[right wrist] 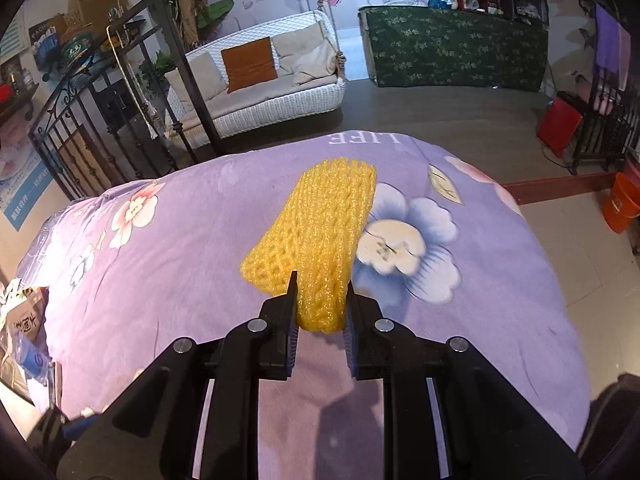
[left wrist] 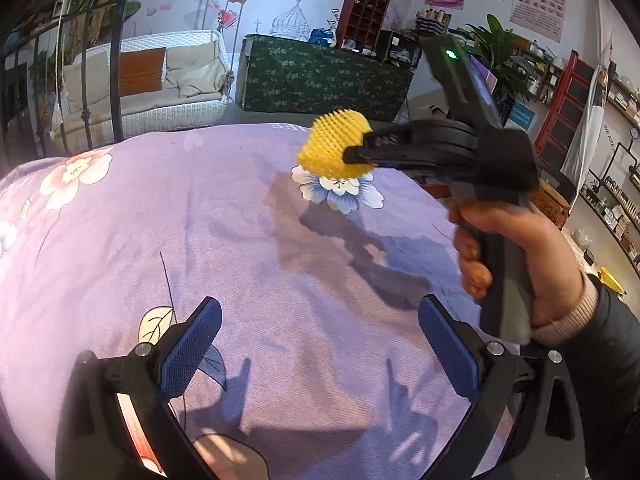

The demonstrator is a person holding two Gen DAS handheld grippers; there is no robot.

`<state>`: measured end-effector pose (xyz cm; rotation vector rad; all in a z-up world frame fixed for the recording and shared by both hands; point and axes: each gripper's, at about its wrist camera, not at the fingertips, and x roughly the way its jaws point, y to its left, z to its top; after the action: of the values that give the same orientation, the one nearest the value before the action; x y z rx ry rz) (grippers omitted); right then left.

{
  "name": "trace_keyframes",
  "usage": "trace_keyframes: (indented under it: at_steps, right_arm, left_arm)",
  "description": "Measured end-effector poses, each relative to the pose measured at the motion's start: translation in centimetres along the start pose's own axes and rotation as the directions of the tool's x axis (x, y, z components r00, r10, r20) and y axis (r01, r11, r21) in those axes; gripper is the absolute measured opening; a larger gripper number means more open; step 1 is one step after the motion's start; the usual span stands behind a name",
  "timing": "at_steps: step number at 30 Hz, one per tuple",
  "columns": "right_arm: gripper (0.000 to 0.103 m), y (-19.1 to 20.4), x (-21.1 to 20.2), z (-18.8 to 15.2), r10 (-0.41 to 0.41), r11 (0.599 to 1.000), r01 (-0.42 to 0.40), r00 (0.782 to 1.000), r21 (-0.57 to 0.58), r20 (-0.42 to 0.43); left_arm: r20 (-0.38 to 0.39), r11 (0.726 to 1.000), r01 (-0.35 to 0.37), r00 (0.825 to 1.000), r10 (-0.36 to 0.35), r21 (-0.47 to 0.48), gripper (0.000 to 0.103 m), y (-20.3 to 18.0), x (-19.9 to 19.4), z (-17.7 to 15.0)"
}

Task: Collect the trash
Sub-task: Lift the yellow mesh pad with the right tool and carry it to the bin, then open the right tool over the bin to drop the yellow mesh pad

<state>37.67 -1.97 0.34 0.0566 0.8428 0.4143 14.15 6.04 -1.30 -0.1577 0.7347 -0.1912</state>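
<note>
Two tongs here. The right tongs [right wrist: 320,300] are clamped on a yellow foam net sleeve [right wrist: 320,236], pinching its near end, and the rest sticks out forward above the purple flowered cloth [right wrist: 160,280] covering the counter. From the left wrist view the sleeve [left wrist: 332,144] hangs in the air over a blue-white printed flower [left wrist: 340,192], clear of the cloth. The left tongs [left wrist: 320,348] are spread wide with nothing between the blue pads [left wrist: 192,352], low over the cloth.
</note>
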Motion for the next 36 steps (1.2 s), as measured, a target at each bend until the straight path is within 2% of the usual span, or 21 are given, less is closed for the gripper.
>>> trace_keyframes:
  at_steps: [10, 18, 28, 36]
  right_arm:
    - [0.019, -2.9, -7.5, -5.8, -0.085, 0.996, 0.085, 0.993, -0.001, 0.078]
    - [0.020, -5.6, -13.1, -11.4, -0.146, 0.988, 0.140, 0.982, 0.062, 0.120]
    - [0.020, -9.4, -17.1, -16.8, -0.237, 0.961, 0.216, 0.966, 0.171, 0.109]
    - [0.020, -13.3, -19.3, -19.9, -0.300, 0.920, 0.266, 0.950, 0.289, 0.083]
  left_arm:
    - [0.012, 0.999, 0.016, 1.000, -0.017, 0.047, 0.097, -2.2, -0.6, -0.4]
    - [0.012, 0.994, 0.054, 0.998, -0.055, 0.097, 0.097, -4.7, -0.5, -1.0]
    - [0.001, 0.984, 0.112, 0.994, -0.114, 0.141, 0.097, -6.7, -0.1, -1.6]
    - [-0.022, 0.973, 0.158, 0.987, -0.156, 0.167, 0.097, -8.8, 0.2, -2.1]
